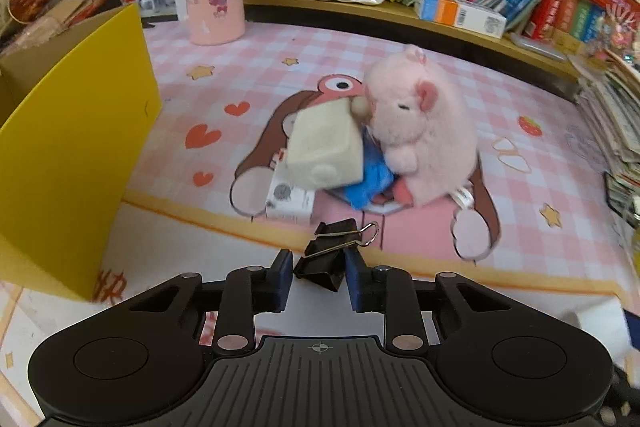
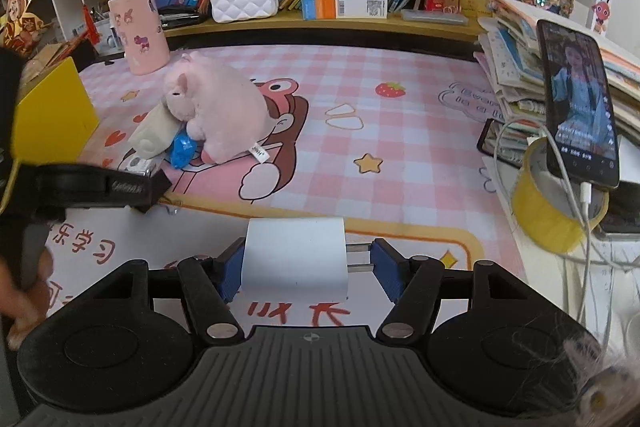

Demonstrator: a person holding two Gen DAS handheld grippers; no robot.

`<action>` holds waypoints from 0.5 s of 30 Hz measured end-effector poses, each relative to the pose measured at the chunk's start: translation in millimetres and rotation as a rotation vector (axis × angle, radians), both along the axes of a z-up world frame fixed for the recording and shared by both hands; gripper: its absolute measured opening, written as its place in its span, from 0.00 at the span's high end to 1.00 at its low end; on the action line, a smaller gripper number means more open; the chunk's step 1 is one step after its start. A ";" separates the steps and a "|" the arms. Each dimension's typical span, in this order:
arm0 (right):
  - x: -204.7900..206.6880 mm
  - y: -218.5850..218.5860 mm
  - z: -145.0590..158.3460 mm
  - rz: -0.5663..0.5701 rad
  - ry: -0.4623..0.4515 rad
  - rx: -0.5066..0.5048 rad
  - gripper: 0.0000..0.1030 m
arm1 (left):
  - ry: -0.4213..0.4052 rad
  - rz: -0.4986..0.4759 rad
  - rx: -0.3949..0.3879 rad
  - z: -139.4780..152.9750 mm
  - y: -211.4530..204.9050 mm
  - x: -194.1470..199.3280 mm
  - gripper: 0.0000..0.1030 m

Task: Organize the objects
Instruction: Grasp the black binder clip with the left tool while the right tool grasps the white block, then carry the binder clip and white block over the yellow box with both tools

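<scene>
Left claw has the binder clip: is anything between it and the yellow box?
Nothing visible. The left claw is shut on the binder clip; the yellow box stands to its left, across bare desk mat.

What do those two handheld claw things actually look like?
Both match: the left gripper and right gripper have matte black bodies with a ribbed centre plate bearing a small crosshair mark, round black side discs, silver pivot rivets, black linkage arms and blue pads. No cables show.

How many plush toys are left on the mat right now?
2: the pink plush, and the cream plush leaning against its left side in the left wrist view. Smaller ones could be hidden under the pile.
</scene>
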State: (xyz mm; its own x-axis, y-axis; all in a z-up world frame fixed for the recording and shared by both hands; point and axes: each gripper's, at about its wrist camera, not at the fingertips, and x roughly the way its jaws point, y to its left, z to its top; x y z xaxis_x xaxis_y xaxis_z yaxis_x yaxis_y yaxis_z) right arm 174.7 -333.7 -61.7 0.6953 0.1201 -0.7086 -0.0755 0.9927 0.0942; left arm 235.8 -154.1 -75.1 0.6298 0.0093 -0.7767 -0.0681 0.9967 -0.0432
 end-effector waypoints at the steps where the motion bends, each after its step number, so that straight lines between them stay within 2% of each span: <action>1: -0.7 1.2 0.2 0.003 -0.003 0.003 0.39 | -0.005 -0.019 -0.001 1.4 0.8 -5.0 0.75; 7: -4.8 7.5 -0.1 0.019 0.000 0.013 0.39 | -0.031 -0.090 0.014 8.2 0.7 -25.0 0.76; 12: -9.1 12.7 0.3 0.028 0.002 0.010 0.39 | 0.001 -0.149 0.014 2.1 -0.7 -27.6 0.76; 13: -10.1 13.4 0.5 0.027 0.002 0.011 0.39 | 0.009 -0.157 0.028 0.0 -2.4 -27.6 0.72; 15: -10.7 14.0 0.5 0.025 0.004 0.013 0.39 | 0.010 -0.180 0.046 -3.3 -5.2 -31.1 0.53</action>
